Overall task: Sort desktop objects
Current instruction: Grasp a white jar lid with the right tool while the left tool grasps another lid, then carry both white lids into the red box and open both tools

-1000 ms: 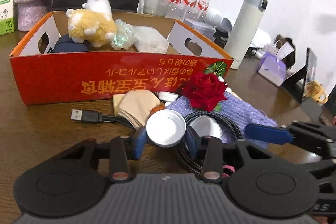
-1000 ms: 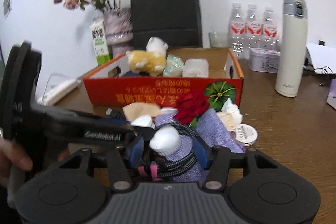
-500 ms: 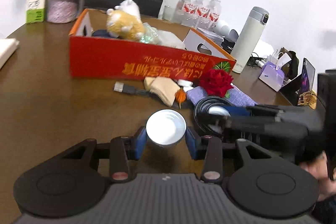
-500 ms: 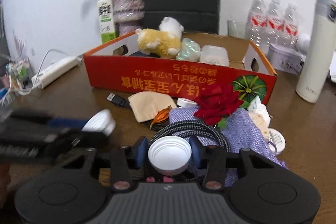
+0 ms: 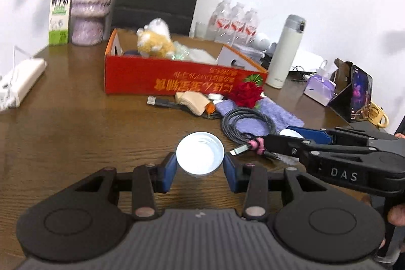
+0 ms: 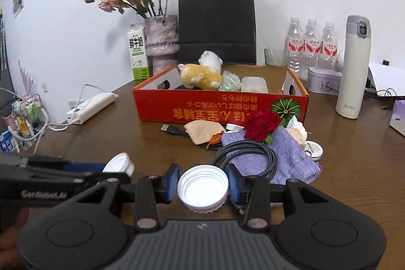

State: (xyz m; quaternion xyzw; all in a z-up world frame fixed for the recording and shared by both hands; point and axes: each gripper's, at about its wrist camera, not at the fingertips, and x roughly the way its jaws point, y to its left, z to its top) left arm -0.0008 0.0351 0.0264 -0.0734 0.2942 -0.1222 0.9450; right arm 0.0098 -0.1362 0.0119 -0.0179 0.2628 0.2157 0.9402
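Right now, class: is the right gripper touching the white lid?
Touching. The right wrist view shows both blue pads of the right gripper pressed against the white lid's rim, holding it above the table.

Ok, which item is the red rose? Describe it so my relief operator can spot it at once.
Start at the long red cardboard box in the middle of the wooden table. Just in front of its right end, by the printed green pumpkin, the red rose lies on a purple cloth. It is the only deep red, petalled thing among the pale items there.
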